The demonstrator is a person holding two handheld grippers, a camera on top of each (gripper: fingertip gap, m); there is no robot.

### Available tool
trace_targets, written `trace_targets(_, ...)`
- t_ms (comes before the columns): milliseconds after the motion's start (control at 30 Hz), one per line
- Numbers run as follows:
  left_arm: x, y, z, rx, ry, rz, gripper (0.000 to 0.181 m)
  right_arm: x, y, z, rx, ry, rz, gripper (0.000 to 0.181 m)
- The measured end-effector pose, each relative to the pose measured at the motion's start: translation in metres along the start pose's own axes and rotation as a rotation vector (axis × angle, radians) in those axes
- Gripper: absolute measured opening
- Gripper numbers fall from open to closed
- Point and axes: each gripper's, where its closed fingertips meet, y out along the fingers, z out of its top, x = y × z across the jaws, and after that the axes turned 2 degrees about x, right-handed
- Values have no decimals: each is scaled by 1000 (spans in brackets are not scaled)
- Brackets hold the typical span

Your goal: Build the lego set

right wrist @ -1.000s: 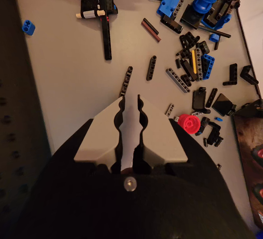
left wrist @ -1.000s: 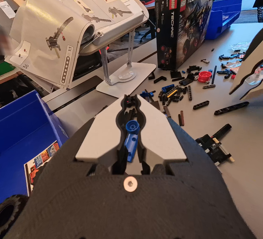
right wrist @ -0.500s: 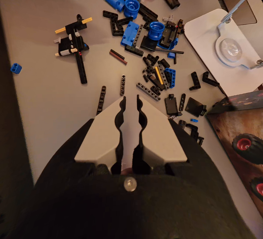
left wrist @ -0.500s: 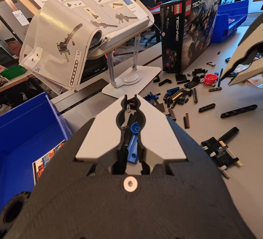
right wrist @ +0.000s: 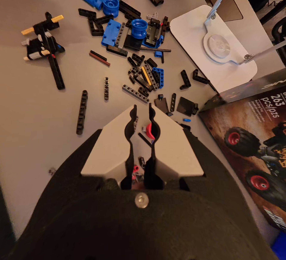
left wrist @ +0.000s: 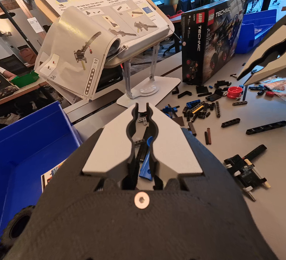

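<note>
Loose Lego pieces lie scattered on the grey table (right wrist: 38, 121). A partly built black assembly (right wrist: 43, 42) with tan and white pins and a long black beam lies apart from them, and it also shows in the left wrist view (left wrist: 246, 173). My left gripper (left wrist: 141, 105) is narrowly open and empty above a blue panel (left wrist: 146, 167) and a black beam on the table. My right gripper (right wrist: 142, 106) is narrowly open and empty, high above a red wheel hub (right wrist: 149, 131). It also shows in the left wrist view (left wrist: 242, 81), above the pieces.
The Lego box (left wrist: 213, 40) stands at the back right. The instruction booklet (left wrist: 92, 28) lies on a white stand (right wrist: 216, 67). A blue bin (left wrist: 31, 152) with a sticker sheet sits at the left, with a black tyre (left wrist: 17, 227) beside it. Blue wheel hubs (right wrist: 110, 5) lie among the pieces. About 25 cm separates my left fingertips from my right. It is some 6 cm from my right tips to the red wheel hub (right wrist: 149, 131). It turns up in the left wrist view (left wrist: 239, 92) as well. From either gripper's tips it is about 15 cm to the partly built black assembly (right wrist: 43, 42). Look for it in the left wrist view (left wrist: 239, 169) too.
My right gripper has risen and drawn back toward the box, and the red hub now shows between its fingers. My left gripper has tilted up a little. Both stay empty.
</note>
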Motion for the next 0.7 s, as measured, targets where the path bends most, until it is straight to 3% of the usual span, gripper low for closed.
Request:
trace_targets(300, -1, 0, -1, -2, 2, 0, 8, 12, 9, -9, -124, -86, 27, 19)
trace_targets(700, -2, 0, -1, 3, 6, 1, 8, 4, 63, -23, -316, -212, 135, 21)
